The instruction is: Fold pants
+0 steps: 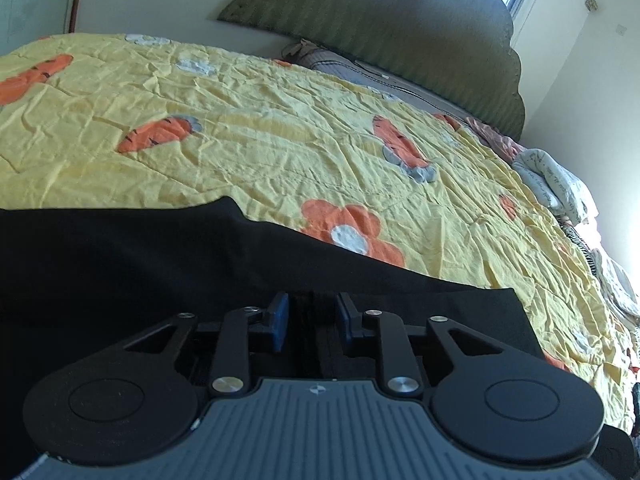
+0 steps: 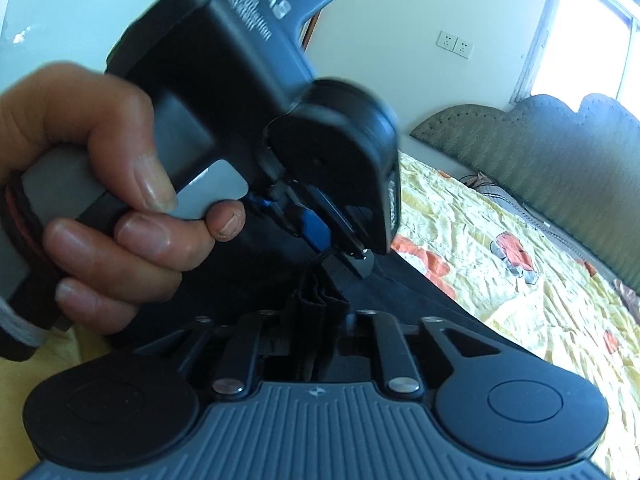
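Note:
Black pants (image 1: 160,264) lie spread over the near part of a yellow bedspread (image 1: 260,128). In the left wrist view my left gripper (image 1: 313,316) is low over the pants near their right end. Its blue pads (image 1: 280,318) stand apart with dark cloth showing in the gap, not pinched. In the right wrist view my right gripper (image 2: 316,320) is open around a bunched, upright fold of the pants (image 2: 316,300). Just beyond it a hand (image 2: 100,200) holds the left gripper (image 2: 340,254), tilted down, its tips right above that fold.
The bed carries orange flower and carrot prints, with a green padded headboard (image 1: 400,40) at the far end. Crumpled clothes (image 1: 556,184) lie along the bed's right edge. A bright window (image 2: 592,32) and wall sockets (image 2: 454,44) are on the far wall.

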Demonstrator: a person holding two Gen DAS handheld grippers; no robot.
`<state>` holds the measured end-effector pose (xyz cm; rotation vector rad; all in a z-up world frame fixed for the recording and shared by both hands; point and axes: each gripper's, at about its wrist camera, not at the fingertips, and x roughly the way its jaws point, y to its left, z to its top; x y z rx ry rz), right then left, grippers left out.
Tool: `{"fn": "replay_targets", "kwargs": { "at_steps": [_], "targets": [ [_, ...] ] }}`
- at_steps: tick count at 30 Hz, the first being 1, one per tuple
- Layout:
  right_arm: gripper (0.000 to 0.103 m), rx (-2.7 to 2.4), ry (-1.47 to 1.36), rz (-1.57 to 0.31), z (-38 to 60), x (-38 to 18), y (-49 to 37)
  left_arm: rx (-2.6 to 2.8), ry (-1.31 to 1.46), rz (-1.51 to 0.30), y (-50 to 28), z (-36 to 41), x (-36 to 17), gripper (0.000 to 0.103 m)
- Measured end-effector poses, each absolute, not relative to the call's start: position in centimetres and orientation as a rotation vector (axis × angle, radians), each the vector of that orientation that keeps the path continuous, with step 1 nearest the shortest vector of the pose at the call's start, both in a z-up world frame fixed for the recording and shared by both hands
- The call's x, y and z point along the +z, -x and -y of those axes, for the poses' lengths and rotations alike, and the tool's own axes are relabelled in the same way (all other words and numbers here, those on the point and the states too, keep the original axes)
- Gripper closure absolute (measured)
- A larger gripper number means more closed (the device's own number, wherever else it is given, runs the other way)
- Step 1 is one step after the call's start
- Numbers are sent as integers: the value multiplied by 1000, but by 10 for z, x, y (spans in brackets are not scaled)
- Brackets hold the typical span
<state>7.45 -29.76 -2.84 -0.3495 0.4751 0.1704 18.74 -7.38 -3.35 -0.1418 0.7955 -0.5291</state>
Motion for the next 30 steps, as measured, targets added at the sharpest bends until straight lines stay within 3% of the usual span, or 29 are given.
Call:
{"fn": "replay_targets", "kwargs": {
  "at_steps": [1,3,9,14,30],
  "targets": [
    [50,180,341,-456,298,-24,-69,-517,123,-783,-187,71,-31,72],
    [44,182,358,-425,295,-17,-61,-488,115,-775,-188,64,-28,71],
    [44,148,203,-381,318,6,-49,-437,66,-771,-187,53,-26,71],
    [44,110,181,-584,327,-22,-75,-405,20,-767,-181,53,-28,69],
    [40,64,181,-507,299,-10,-68,-300,-11,-748,-175,12,-22,51]
  ]
}}
